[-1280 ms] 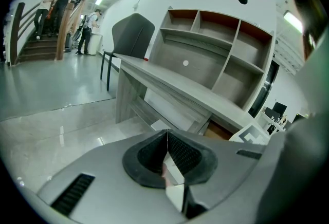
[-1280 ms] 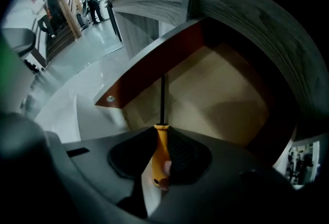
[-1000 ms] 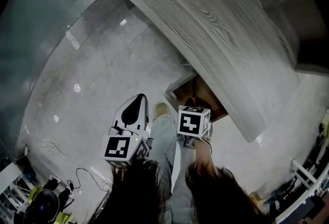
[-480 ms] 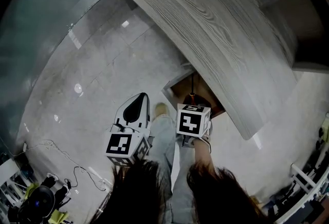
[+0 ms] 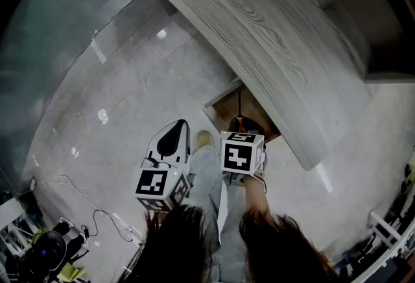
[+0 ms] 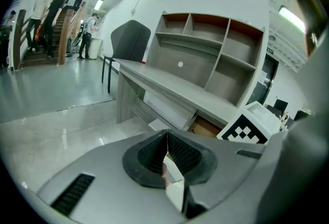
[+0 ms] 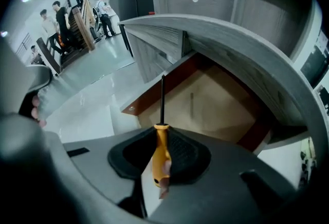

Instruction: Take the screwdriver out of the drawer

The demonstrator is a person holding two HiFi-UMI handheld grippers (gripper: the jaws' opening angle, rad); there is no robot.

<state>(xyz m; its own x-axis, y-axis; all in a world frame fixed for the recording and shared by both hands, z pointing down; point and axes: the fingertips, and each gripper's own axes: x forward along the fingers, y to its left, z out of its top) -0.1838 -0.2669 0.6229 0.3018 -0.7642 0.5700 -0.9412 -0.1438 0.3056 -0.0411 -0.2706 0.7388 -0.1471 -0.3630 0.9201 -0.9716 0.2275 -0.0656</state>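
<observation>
The screwdriver (image 7: 160, 159) has an orange handle and a thin black shaft that points forward over the open drawer (image 7: 216, 102). My right gripper (image 7: 162, 153) is shut on the handle. In the head view the screwdriver (image 5: 239, 106) sticks out past the right gripper (image 5: 240, 131), above the drawer (image 5: 224, 106) under the desk. My left gripper (image 5: 172, 137) hangs to the left over the floor. Its jaws (image 6: 166, 153) are shut with nothing between them.
The grey wood-grain desk top (image 5: 272, 35) overhangs the drawer. A shelf unit (image 6: 216, 58) stands on the desk and a dark chair (image 6: 128, 40) is behind it. Cables (image 5: 97, 217) lie on the floor at lower left. People (image 6: 49, 4) stand far off by a staircase.
More of the screwdriver's shaft now shows above the right gripper's cube, over the drawer. The left gripper has hardly moved.
</observation>
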